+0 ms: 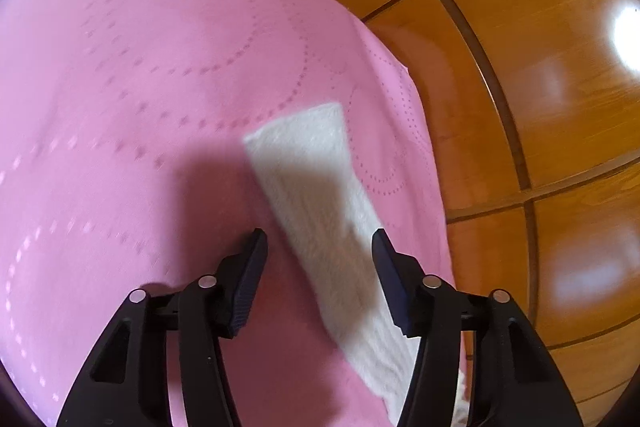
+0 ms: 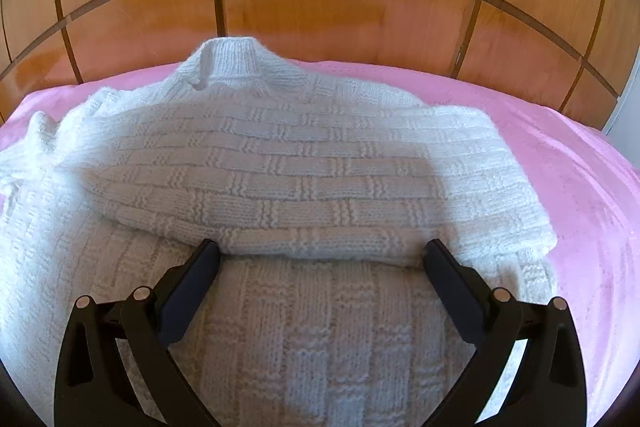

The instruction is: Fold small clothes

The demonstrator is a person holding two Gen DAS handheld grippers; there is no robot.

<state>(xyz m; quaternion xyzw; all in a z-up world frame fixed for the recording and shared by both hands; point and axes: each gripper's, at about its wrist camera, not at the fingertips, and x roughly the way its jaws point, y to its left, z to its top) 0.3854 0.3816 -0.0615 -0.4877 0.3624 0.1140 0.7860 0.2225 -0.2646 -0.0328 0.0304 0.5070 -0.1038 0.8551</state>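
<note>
the white knit sweater [image 2: 280, 163] lay on the pink bedspread [image 2: 560, 163], one sleeve [image 1: 320, 195] stretched out. it looked soft, floppy and light, so best pinched at the cuff. left gripper [image 1: 320, 239] and right gripper [image 2: 320, 251] both gaped, holding nothing.

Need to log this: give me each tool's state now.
Left tool: open, a strip of the white sweater lies between its fingers, not gripped.
Right tool: open, over the sweater, holding nothing.

sweater [image 2: 280, 167] cut off at left edge — sleeve [image 1: 320, 211] blurred, its end hidden
</note>
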